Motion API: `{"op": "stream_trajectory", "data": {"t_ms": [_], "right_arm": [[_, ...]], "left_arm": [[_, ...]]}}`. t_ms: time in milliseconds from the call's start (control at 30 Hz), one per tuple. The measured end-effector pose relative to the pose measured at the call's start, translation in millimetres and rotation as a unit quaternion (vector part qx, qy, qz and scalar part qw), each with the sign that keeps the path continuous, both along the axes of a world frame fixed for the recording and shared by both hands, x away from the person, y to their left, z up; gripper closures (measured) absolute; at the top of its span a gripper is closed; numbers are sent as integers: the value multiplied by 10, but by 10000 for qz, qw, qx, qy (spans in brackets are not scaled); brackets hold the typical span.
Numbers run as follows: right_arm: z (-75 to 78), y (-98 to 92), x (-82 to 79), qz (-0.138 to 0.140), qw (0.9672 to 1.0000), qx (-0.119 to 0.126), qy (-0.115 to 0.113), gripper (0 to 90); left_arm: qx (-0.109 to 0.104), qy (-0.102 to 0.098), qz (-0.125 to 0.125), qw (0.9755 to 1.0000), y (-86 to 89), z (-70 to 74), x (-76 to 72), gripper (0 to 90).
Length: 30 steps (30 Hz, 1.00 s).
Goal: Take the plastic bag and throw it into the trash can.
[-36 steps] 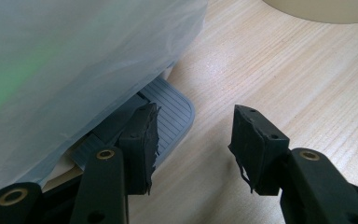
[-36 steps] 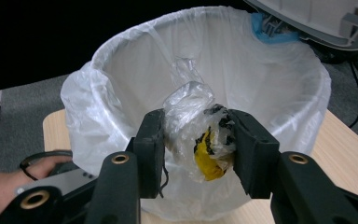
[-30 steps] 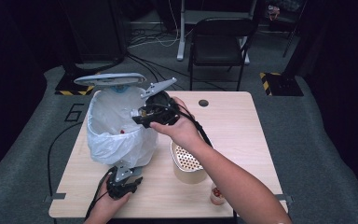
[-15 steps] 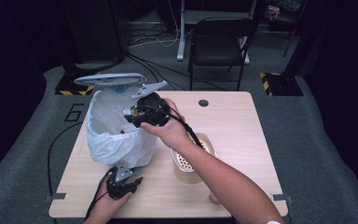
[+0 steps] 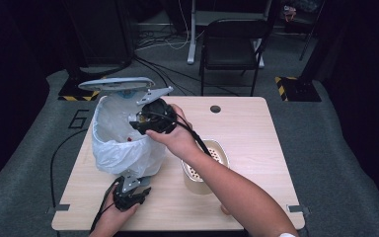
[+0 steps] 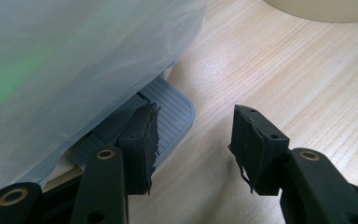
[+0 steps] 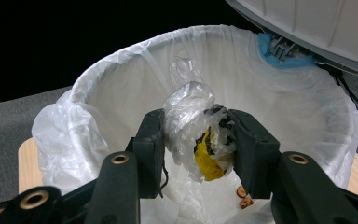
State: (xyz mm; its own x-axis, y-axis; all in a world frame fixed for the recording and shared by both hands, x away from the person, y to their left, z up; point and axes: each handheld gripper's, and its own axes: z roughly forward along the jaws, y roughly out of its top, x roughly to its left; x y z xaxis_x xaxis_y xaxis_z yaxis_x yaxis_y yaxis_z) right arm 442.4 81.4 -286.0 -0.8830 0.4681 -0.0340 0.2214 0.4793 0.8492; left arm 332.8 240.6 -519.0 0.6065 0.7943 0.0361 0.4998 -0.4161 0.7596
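**Crumpled wrapper held over the lined bin**

The crumpled plastic wrapper (image 7: 193,135) sits pinched between the two jaws of the right gripper (image 7: 198,140), hanging just above the open mouth of the bin (image 7: 121,65). It is clear film with a yellow patch and some black print low on its 4 o'clock side; what the print says is too small to read, and the sides of the wad are hidden behind the jaws. Its long axis runs up and down, a twisted tail pointing to 12 o'clock and the bulkier yellow end hanging toward 6.

In the high view the right gripper (image 5: 137,120) is over the bin's 3 o'clock rim, pointing in toward 9 o'clock — the hand covers most of its body. The white bin liner (image 5: 118,148) folds over the rim and drapes down the sides. A few small reddish bits (image 7: 242,198) lie at the bottom, partly cut off by the right jaw. The raised lid (image 5: 116,84) stands at 12 o'clock, its hinge hard to make out.

The left gripper (image 6: 193,144) rests low at the bin's 6 o'clock side, jaws apart with nothing between them — one jaw lies on the ribbed grey pedal (image 6: 172,112), which the liner partly hides. A tan perforated container (image 5: 205,165) stands at the bin's 4 o'clock on the table (image 5: 256,128), crossed by the forearm.
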Motion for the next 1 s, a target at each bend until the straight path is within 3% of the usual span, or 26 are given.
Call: {"op": "stream_trajectory", "data": {"t_ms": [167, 267, 367, 867, 933, 1000], "right_arm": [[-34, 34, 19, -31, 10000, 21, -1, 557], [-65, 60, 30, -54, 10000, -10, 37, 424], [-86, 53, 16, -133, 9999, 15, 11, 366], [-41, -319, -97, -149, 9998, 99, 15, 382], [-28, -381, -116, -167, 9998, 120, 2, 382], [-15, -440, -135, -182, 9997, 125, -38, 380]], "left_arm": [[0, -1, -1, 10000, 0, 0, -1, 510], [-3, -3, -2, 10000, 0, -1, -1, 510], [-11, -2, -1, 10000, 1, -1, 0, 510], [-33, -48, 7, 10000, -1, -7, 7, 510], [74, -38, -69, 9999, 14, 2, 11, 511], [49, -47, -42, 10000, 9, -2, 8, 510]]}}
